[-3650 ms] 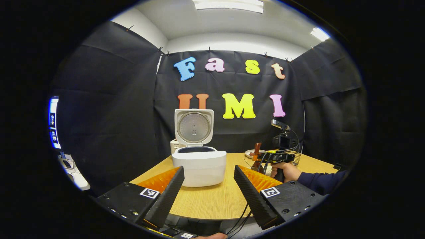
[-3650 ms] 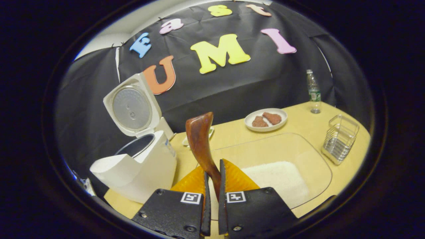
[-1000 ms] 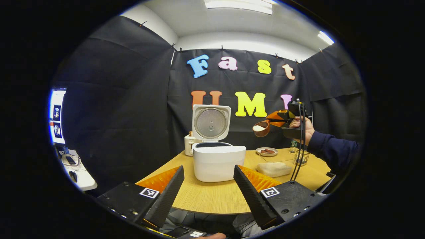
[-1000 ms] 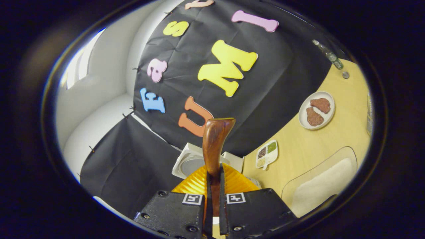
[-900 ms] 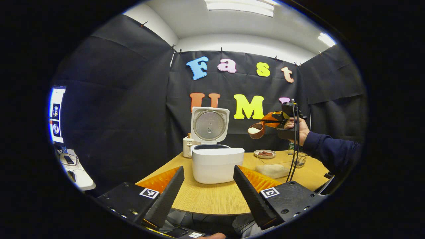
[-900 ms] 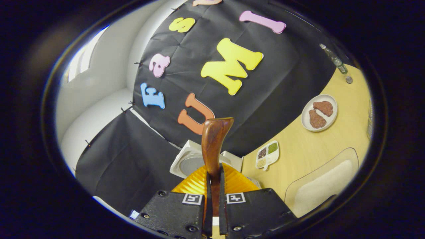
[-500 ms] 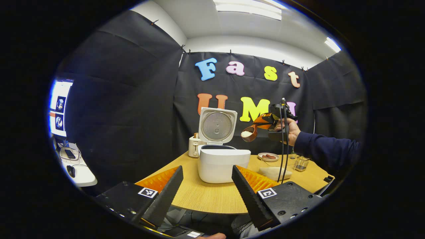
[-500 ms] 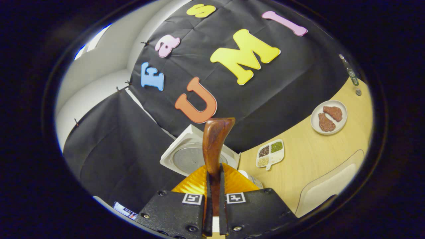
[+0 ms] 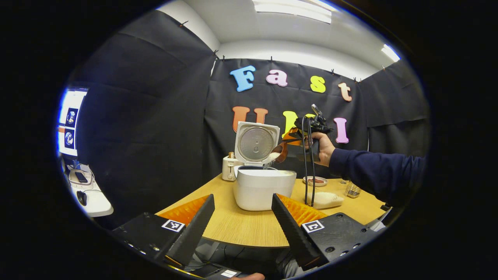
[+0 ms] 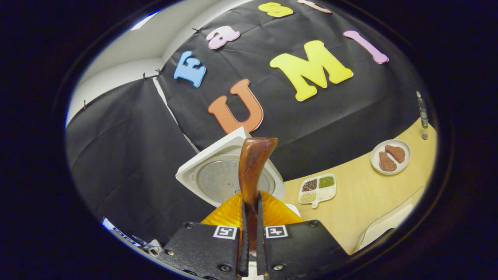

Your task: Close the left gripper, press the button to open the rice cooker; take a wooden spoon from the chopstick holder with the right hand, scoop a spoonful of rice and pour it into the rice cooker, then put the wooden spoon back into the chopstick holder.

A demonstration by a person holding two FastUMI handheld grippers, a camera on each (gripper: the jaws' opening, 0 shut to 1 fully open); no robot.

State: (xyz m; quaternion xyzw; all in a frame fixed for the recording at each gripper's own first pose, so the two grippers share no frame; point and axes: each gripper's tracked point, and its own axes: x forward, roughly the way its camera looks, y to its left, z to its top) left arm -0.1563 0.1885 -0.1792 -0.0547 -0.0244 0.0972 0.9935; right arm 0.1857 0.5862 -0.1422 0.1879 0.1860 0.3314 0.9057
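Wooden spoon [image 10: 252, 171] clamped upright between right claw [image 10: 249, 217] fingers.

Recording booth, black cloth walls [image 9: 148, 116], wooden table [image 9: 241, 225], ceiling striplight [image 9: 291, 6]

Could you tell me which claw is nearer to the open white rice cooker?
Right. The right claw tips the wooden spoon just above the open white rice cooker; the left claw hangs back at the table's near edge.
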